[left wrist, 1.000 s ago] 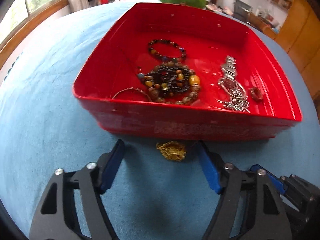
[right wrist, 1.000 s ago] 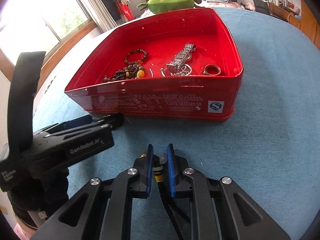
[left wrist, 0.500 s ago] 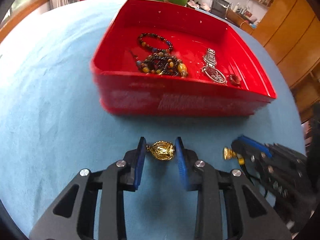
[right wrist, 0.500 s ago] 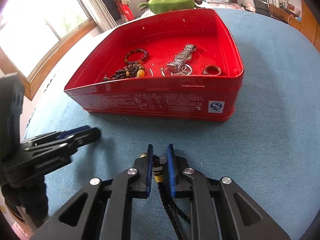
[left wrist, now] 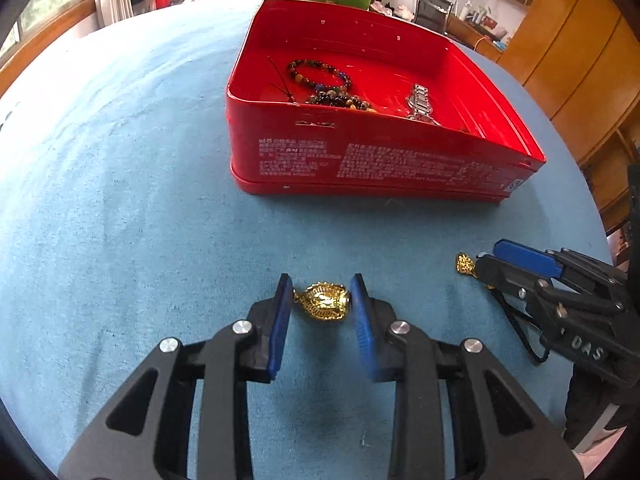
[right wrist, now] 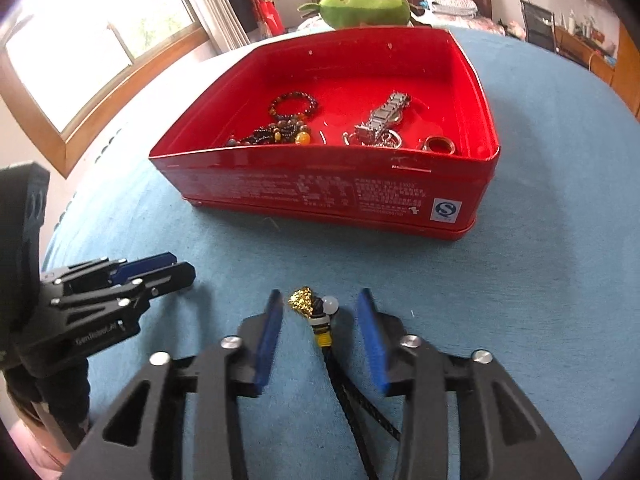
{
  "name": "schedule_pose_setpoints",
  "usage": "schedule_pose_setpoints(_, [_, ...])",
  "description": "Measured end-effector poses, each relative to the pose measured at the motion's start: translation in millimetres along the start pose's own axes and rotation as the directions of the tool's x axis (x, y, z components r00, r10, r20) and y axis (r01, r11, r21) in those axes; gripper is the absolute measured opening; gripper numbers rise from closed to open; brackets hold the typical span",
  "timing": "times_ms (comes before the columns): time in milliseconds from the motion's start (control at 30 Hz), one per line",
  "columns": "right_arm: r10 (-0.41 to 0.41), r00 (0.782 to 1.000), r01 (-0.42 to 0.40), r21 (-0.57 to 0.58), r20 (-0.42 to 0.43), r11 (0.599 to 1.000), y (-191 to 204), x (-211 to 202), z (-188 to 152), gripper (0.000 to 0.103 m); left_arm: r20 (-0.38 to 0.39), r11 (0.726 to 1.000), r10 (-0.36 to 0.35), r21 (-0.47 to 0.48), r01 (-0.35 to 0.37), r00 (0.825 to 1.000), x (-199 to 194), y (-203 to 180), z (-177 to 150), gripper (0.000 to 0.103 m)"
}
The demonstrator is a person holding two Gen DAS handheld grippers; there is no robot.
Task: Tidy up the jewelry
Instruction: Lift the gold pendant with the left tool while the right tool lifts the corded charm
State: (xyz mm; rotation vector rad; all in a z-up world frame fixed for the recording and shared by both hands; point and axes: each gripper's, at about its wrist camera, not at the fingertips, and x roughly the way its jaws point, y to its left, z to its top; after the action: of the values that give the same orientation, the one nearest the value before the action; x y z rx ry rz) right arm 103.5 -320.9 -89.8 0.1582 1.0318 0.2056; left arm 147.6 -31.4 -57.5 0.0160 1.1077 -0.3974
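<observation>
Right gripper (right wrist: 318, 312) has opened, jaws apart around the cord charm (right wrist: 304, 302). Left gripper (left wrist: 322, 304) grips a gold pendant (left wrist: 324, 302). Red tin (right wrist: 320, 188) holds bead bracelets (right wrist: 292, 106), watch (right wrist: 384, 114), ring (right wrist: 440, 145).

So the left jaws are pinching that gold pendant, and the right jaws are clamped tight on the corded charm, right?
Not quite. The left gripper does pinch the gold pendant, but the right gripper is open: the right wrist view shows its jaws standing apart on either side of the corded charm, touching nothing.
</observation>
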Motion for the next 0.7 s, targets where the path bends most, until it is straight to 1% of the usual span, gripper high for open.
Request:
schedule_pose_setpoints(133, [-0.035, 0.999, 0.034, -0.055, -0.025, 0.998, 8.9, 10.0, -7.4, 0.040, 0.003, 1.000, 0.005, 0.006, -0.005, 1.000, 1.7, -2.0, 0.1, 0.029])
schedule_pose_setpoints(200, [-0.080, 0.997, 0.079, -0.118, -0.006, 0.990, 17.6, 11.2, -11.7, 0.040, 0.005, 1.000, 0.006, 0.008, -0.006, 1.000, 1.8, -2.3, -1.0, 0.029])
schedule_pose_setpoints(333, [-0.106, 0.994, 0.107, -0.151, 0.013, 0.983, 23.0, 12.0, -15.9, 0.039, 0.005, 1.000, 0.006, 0.007, -0.006, 1.000, 2.5, -2.3, -0.9, 0.029])
schedule_pose_setpoints(500, [-0.091, 0.996, 0.093, -0.119, 0.018, 0.989, 18.7, 10.5, -14.7, 0.021, 0.008, 1.000, 0.012, 0.009, -0.012, 1.000, 2.1, -3.8, -1.8, 0.029])
schedule_pose_setpoints(567, [-0.076, 0.997, 0.077, -0.089, 0.015, 0.993, 13.7, 10.2, -13.1, 0.019, 0.010, 1.000, 0.014, 0.008, -0.014, 1.000, 2.1, -3.9, -2.3, 0.029])
schedule_pose_setpoints(667, [-0.059, 0.998, 0.060, -0.053, 0.016, 0.997, 8.8, 8.4, -12.3, 0.017, 0.018, 0.999, 0.027, 0.019, -0.027, 0.999, 2.2, -6.2, -4.2, 0.029])
schedule_pose_setpoints(700, [-0.061, 0.998, 0.061, -0.045, 0.018, 0.997, 8.2, 7.3, -12.5, 0.014, 0.021, 0.999, 0.032, 0.023, -0.033, 0.999, 2.2, -7.3, -5.0, 0.029])
